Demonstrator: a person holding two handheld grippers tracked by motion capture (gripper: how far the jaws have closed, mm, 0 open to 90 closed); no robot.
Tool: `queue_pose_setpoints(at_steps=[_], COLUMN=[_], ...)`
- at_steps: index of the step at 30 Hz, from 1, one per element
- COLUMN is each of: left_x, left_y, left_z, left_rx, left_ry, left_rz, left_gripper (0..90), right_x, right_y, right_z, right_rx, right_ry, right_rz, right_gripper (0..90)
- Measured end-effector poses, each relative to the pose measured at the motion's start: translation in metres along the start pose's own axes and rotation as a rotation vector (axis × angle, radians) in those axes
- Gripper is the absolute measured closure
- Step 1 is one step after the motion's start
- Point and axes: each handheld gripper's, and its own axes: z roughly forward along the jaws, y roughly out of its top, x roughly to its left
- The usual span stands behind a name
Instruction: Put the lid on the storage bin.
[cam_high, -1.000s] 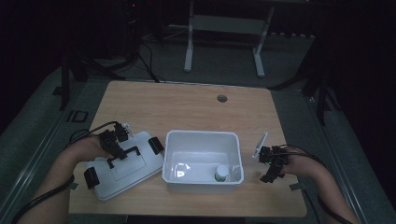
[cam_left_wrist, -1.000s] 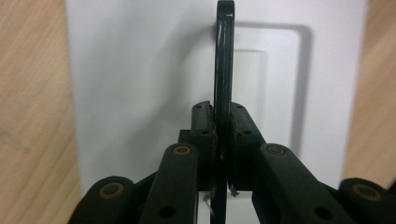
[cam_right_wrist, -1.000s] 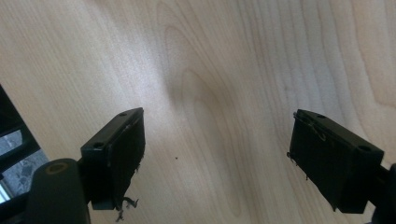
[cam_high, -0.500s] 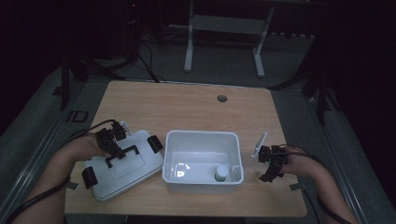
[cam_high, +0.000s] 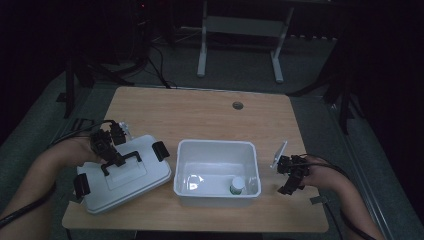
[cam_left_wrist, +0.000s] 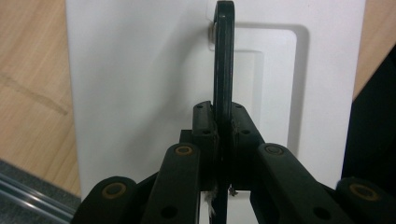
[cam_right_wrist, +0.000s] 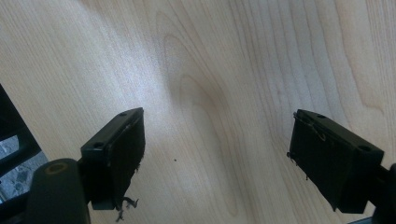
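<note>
While right tongs (cam_right_wrist: 217, 158) gape over bare table (cam_right_wrist: 210, 70), lid handle (cam_left_wrist: 223, 70) pinched between left tongs (cam_left_wrist: 223, 135).

Handle (cam_left_wrist: 224, 70) lower part hidden between tongs, bottle (cam_high: 237, 185) label unreadable

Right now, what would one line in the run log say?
left hand-held gripper: shut on lid handle | lid: on table, beside bin | right hand-held gripper: open, over table

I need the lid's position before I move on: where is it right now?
In the high view the lid lies flat on the table's left side, just left of the open white bin, with the left claw shut on its black handle.
</note>
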Motion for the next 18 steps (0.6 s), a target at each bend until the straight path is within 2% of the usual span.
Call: queue_pose_setpoints(at_steps=[2,3,4,6,7,10,12,13,17,18], left_x=[-0.002,-0.002,-0.004,-0.004,-0.008,-0.013,-0.013,-0.017,-0.022,-0.025], left_y=[0.001,0.001,0.002,0.002,0.004,0.007,0.007,0.012,0.017,0.021], left_z=[-0.010,-0.010,-0.021,-0.021,-0.035,-0.051,-0.051,-0.064,-0.076,-0.080], left_rx=[-0.005,-0.005,-0.010,-0.010,-0.009,-0.013,-0.013,-0.025,-0.041,-0.053], left_ry=[0.007,0.007,0.015,0.015,0.025,0.042,0.042,0.055,0.068,0.066], left_rz=[0.006,0.006,0.010,0.010,0.023,0.042,0.042,0.055,0.066,0.080], left_gripper=[83.7,83.7,83.7,83.7,83.6,83.6,83.6,83.6,83.7,83.6], right_x=[0.000,0.000,0.000,0.000,0.001,0.002,0.002,0.002,0.002,0.002], right_y=[0.000,0.000,0.001,0.001,0.002,0.003,0.003,0.004,0.004,0.004], right_z=[0.000,0.000,0.001,0.001,0.001,0.000,0.000,-0.001,-0.001,-0.001], right_rx=[0.002,0.002,-0.001,-0.001,0.002,0.000,0.000,0.000,-0.002,-0.001], right_ry=[-0.001,-0.001,-0.001,0.002,0.001,0.001,0.001,0.000,-0.001,0.001], right_rz=[-0.005,-0.005,-0.007,-0.006,-0.006,-0.011,-0.010,-0.009,-0.012,-0.012], right_gripper=[18.0,18.0,18.1,18.1,18.0,18.1,18.1,18.1,18.1,18.1])
